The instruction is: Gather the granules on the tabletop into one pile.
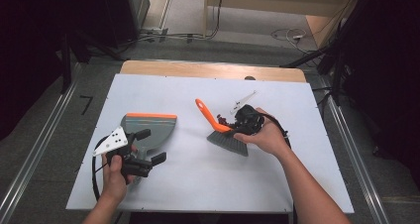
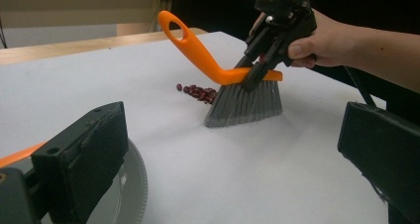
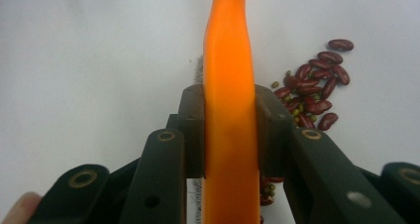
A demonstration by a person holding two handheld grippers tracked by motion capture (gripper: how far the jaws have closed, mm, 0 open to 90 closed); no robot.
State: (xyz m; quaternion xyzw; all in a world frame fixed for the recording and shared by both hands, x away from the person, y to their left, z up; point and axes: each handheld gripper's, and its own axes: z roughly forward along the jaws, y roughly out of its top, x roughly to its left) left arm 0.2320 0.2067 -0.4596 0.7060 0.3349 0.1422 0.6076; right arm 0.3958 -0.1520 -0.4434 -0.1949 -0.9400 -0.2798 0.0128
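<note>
A hand brush with an orange handle [image 1: 207, 114] and grey bristles [image 1: 228, 141] stands on the white table right of centre, bristles down. My right gripper [image 1: 238, 127] is shut on the handle just above the bristles; in the right gripper view both pads [image 3: 192, 130] press on the orange handle [image 3: 229, 60]. A small heap of red beans [image 1: 221, 119] [image 2: 197, 92] [image 3: 312, 92] lies beside the bristles [image 2: 245, 105]. At the left lies a grey dustpan [image 1: 148, 129] with an orange rim. My left gripper [image 1: 151, 145] [image 2: 237, 144] hovers over it, jaws wide apart and nothing between them.
The white board [image 1: 198, 179] lies on a wooden table whose far edge [image 1: 213, 69] shows beyond it. A thin clear piece [image 1: 242, 102] rests behind the right hand. Metal rails [image 1: 34, 154] run along both sides, and cables [image 1: 287, 34] lie on the floor beyond.
</note>
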